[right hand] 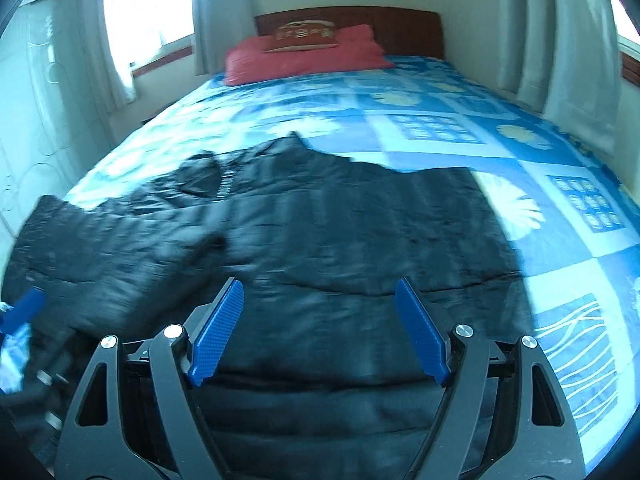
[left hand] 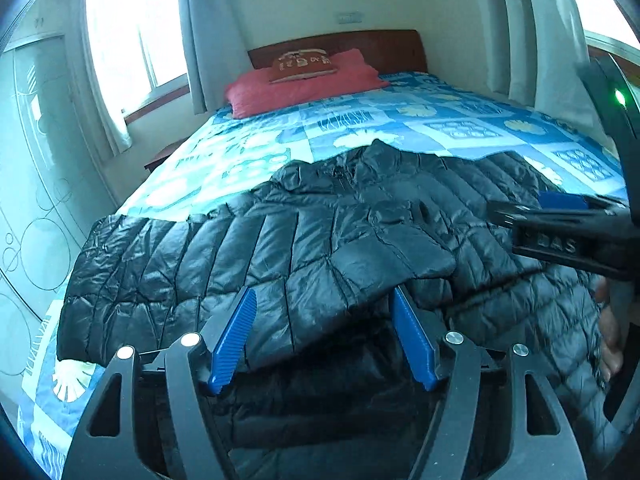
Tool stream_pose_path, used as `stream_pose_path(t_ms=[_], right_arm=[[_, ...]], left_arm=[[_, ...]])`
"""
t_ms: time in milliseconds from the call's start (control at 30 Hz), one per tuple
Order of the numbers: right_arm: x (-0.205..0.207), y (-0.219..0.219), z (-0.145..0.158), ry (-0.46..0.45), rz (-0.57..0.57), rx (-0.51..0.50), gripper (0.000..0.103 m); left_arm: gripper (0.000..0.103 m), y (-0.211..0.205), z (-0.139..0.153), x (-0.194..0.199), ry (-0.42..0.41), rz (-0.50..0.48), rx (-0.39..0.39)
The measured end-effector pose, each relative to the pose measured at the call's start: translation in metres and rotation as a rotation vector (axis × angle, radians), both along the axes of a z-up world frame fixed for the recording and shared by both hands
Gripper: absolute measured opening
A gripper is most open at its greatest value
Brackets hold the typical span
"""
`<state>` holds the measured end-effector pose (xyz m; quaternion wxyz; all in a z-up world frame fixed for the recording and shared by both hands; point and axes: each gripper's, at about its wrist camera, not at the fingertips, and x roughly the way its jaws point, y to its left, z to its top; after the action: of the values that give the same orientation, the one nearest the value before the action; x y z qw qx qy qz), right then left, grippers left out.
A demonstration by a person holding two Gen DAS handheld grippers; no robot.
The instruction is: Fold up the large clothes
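Observation:
A black quilted puffer jacket [left hand: 320, 232] lies spread on the blue patterned bedspread [left hand: 360, 120], with one sleeve folded across its front. My left gripper [left hand: 322, 294] stands open low over the jacket's near edge; a fold of the sleeve lies between its blue pads [left hand: 234, 336], which do not press on it. The right gripper [left hand: 560, 220] comes in from the right edge above the jacket. In the right wrist view the jacket [right hand: 340, 232] is blurred, and my right gripper [right hand: 320, 282] hangs open above it with nothing between its fingers. The left gripper's blue pad [right hand: 24, 308] shows at the far left.
A red pillow [left hand: 304, 80] with a small brown cushion lies against the wooden headboard [left hand: 380, 46]. A window with grey curtains [left hand: 196, 40] is at the left, more curtains at the right. A pale wardrobe door [left hand: 36, 160] stands left of the bed. A hand [left hand: 612, 340] shows at right.

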<state>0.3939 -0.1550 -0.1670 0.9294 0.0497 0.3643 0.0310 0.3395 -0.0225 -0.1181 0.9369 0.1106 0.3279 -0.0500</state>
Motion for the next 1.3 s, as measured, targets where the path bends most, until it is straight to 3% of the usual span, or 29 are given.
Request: stream_pose_path(t_ms=[167, 333, 367, 433, 467, 500, 567, 633, 767, 867, 967, 1133, 1300], right_arm=[[0.017, 0.033, -0.014, 0.081, 0.045, 0.120, 0.078], [0.030, 0.055, -0.031, 0.154, 0.059, 0.132, 0.076], [0.030, 0.060, -0.033, 0.154, 0.073, 0.125, 0.072], [0.028, 0.066, -0.034, 0.154, 0.102, 0.119, 0.048], [0.028, 0.070, -0.034, 0.156, 0.123, 0.126, 0.042], [0.028, 0.071, -0.034, 0.162, 0.138, 0.135, 0.028], [0.027, 0.072, -0.033, 0.154, 0.139, 0.119, 0.025], [0.025, 0.070, -0.028, 0.136, 0.150, 0.127, 0.014], [0.015, 0.058, -0.004, 0.062, 0.136, 0.084, 0.013], [0.009, 0.038, 0.020, -0.012, 0.099, -0.002, 0.013], [0.013, 0.009, 0.028, -0.029, 0.042, -0.071, 0.013], [0.026, -0.043, 0.018, 0.006, -0.062, -0.105, 0.013], [0.043, -0.076, -0.019, 0.106, -0.112, -0.096, 0.013]], left_arm=[[0.074, 0.003, -0.020, 0.001, 0.054, 0.000, 0.025], [0.074, 0.007, -0.029, 0.000, 0.057, 0.007, 0.013], [0.074, 0.008, -0.028, -0.001, 0.051, 0.007, 0.015], [0.074, 0.011, -0.026, -0.005, 0.042, 0.003, 0.014], [0.074, 0.013, -0.025, -0.007, 0.036, 0.003, 0.012], [0.074, 0.016, -0.023, -0.009, 0.032, 0.005, 0.008], [0.074, 0.020, -0.021, -0.011, 0.028, 0.010, 0.000], [0.074, 0.025, -0.018, -0.014, 0.026, 0.016, -0.005], [0.074, 0.042, -0.007, -0.018, 0.006, 0.028, 0.001], [0.074, 0.064, 0.011, -0.020, -0.033, 0.042, -0.010], [0.074, 0.092, 0.029, -0.016, -0.064, 0.078, -0.064], [0.074, 0.136, 0.037, 0.006, -0.055, 0.146, -0.173], [0.074, 0.151, 0.009, 0.046, 0.013, 0.221, -0.134]])
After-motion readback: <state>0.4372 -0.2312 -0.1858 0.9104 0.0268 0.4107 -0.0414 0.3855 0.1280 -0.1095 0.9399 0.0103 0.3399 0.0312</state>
